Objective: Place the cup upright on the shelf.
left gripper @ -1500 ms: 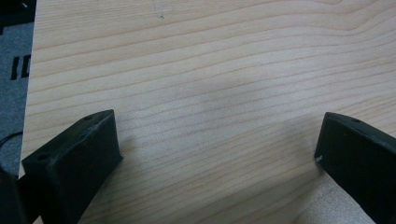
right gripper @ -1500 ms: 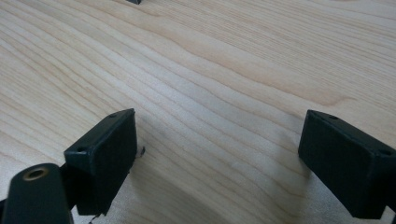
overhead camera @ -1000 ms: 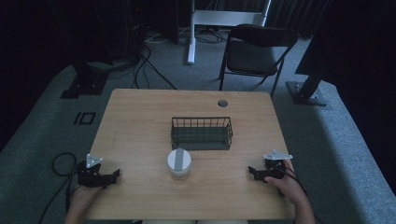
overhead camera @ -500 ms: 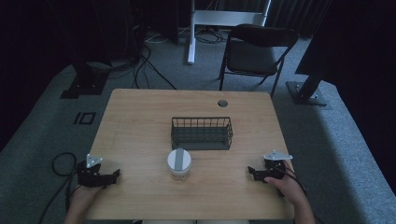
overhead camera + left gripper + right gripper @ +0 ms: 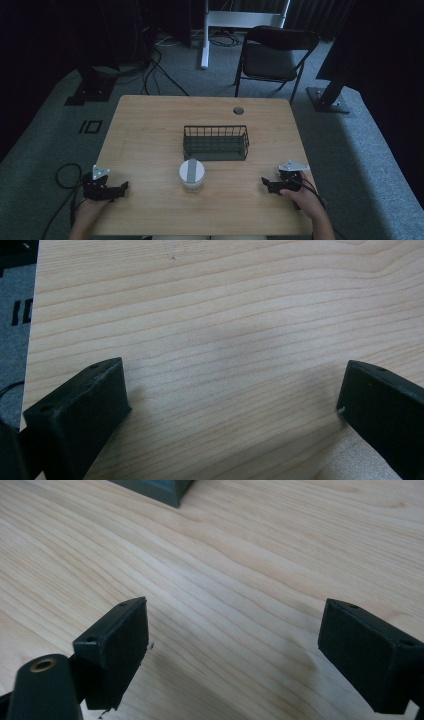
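1. The left gripper (image 5: 120, 188) sits in the lower left of the high view, close to the table's (image 5: 150, 125) left edge and near its front edge; its jaws are released and spread wide, with bare wood between them in the left gripper view (image 5: 232, 400).
2. The right gripper (image 5: 266, 184) sits in the lower right of the high view, near the right edge of the table, held by a hand (image 5: 305, 197); its jaws are also released, wide apart over bare wood in the right gripper view (image 5: 232, 640).
3. The jar (image 5: 192, 176), clear with a pale lid, stands upright at lower centre of the high view, between the two grippers and well apart from both.
4. The wire basket (image 5: 216, 142) stands at the centre of the frame, just beyond the jar; whether they touch I cannot tell. One corner of it shows at the top edge of the right gripper view (image 5: 155, 490).
5. Open tabletop lies on each side of the jar, toward either gripper, and wide bare wood runs along the upper left of the table.
6. A round hole (image 5: 238, 110) lies near the far edge; a folding chair (image 5: 272, 57) stands beyond it at upper right of centre.
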Available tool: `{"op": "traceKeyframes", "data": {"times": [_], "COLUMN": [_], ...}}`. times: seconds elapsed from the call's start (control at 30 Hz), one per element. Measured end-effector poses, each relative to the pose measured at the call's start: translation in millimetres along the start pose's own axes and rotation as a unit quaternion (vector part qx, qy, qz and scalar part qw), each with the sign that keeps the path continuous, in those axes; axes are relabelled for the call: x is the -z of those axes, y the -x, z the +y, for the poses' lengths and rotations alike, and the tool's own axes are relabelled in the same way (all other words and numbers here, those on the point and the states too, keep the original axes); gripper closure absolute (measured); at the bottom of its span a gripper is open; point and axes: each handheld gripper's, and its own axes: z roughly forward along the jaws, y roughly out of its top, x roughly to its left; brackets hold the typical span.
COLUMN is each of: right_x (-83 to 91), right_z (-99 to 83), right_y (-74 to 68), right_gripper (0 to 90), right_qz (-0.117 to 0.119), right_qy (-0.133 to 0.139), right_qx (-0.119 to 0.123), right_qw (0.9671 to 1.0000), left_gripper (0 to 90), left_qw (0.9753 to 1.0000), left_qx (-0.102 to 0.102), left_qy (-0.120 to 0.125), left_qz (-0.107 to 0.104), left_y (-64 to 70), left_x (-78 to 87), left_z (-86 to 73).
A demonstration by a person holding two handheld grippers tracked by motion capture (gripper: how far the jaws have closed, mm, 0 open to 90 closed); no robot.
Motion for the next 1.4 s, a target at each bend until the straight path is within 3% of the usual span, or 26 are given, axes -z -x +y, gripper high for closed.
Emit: {"op": "traceKeyframes", "data": {"times": [0.87,1.4], "right_x": [-9.5,-23.5], "right_z": [24.7,38.1], "right_y": [-45.8,-78.9], "right_gripper": [13.3,13.9], "right_qz": [0.069,0.116], "right_qy": [0.027,0.034], "right_qx": [0.049,0.080], "right_qw": [0.9961,0.9895], "left_gripper": [0.1,0.1], "left_qw": [1.0000,1.0000], "left_qx": [0.000,0.000], "left_qy": [0.000,0.000], "left_qz": [0.000,0.000], "left_y": [0.0,0.0], "left_x": [0.0,0.0], "left_z": [0.0,0.0]}}
